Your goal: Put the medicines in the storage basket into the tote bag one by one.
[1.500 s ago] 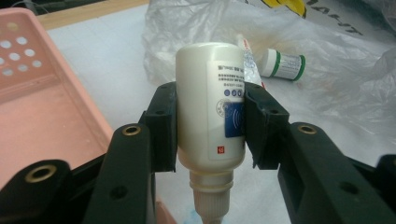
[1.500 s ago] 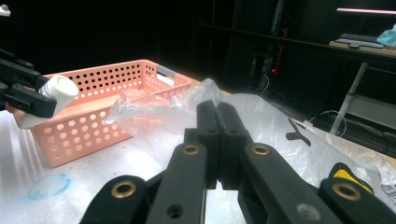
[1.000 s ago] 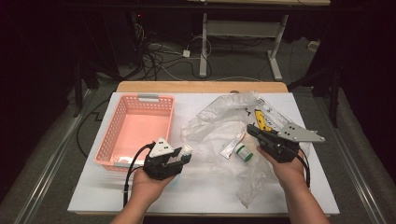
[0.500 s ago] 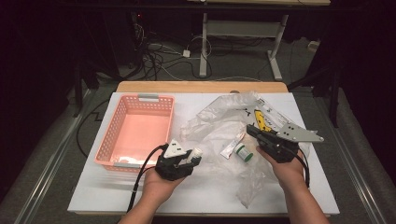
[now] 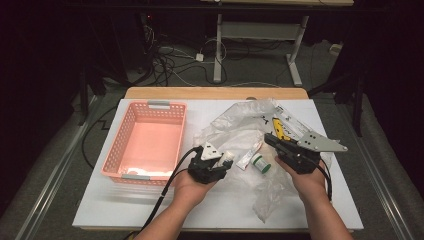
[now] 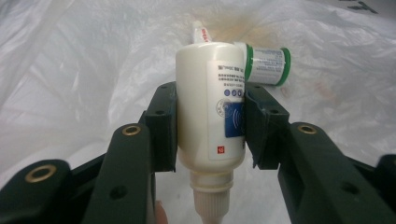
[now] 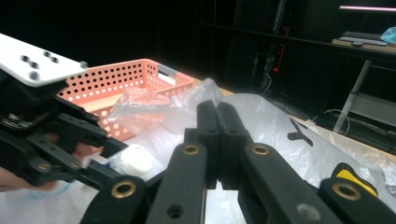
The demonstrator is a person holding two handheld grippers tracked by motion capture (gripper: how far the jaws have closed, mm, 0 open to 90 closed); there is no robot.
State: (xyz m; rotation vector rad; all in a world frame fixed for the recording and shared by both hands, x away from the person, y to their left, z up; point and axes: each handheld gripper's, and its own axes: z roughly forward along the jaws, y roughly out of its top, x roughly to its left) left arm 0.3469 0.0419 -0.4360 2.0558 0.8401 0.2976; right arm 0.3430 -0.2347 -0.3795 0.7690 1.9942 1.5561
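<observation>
My left gripper (image 5: 220, 162) is shut on a white bottle (image 5: 226, 157) with a blue-and-white label. In the left gripper view the pads clamp the bottle's (image 6: 210, 107) sides, its cap end pointing back at the camera. Just beyond it, on a clear plastic bag (image 5: 240, 125), lie a small green-capped container (image 5: 260, 162) (image 6: 266, 65) and a white tube (image 5: 248, 155). My right gripper (image 5: 272, 139) hovers over the bag's right part, jaws shut with nothing between them (image 7: 217, 112). In the right gripper view the left gripper (image 7: 46, 140) and the bottle (image 7: 135, 161) sit at the left.
A pink perforated basket (image 5: 150, 140) stands on the white table's left half, a scrap of plastic inside it (image 7: 140, 100). A yellow-and-black item (image 5: 279, 129) lies on the bag beside my right gripper. Crumpled plastic spills toward the table's front edge (image 5: 270, 200).
My left gripper has carried the bottle rightward from the basket's front corner to the edge of the plastic bag. The right gripper has not moved.
</observation>
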